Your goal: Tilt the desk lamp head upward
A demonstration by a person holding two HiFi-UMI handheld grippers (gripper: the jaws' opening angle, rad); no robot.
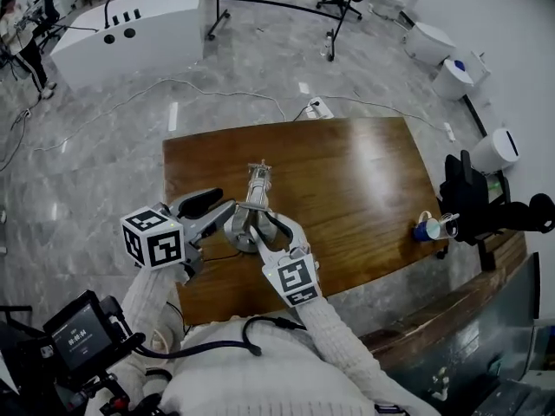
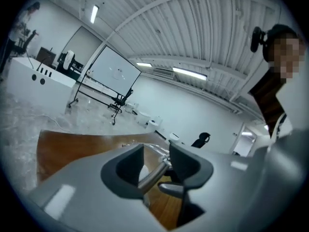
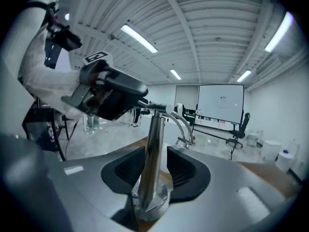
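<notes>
On the table point(image 1: 364, 180), the lamp point(image 1: 258, 189) is straddled but not clamped by the left gripper point(image 2: 158, 166) and the right gripper point(image 3: 155, 170), jaws apart; closing seems needed next.

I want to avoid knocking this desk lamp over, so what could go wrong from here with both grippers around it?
1. The right gripper has its jaws apart around the lamp post, not clamping it. A sideways pull-out could knock the post and tip it over on its base.
2. The left gripper also straddles the lamp arm loosely, so pushing upward now might slip off instead of moving it.
</notes>
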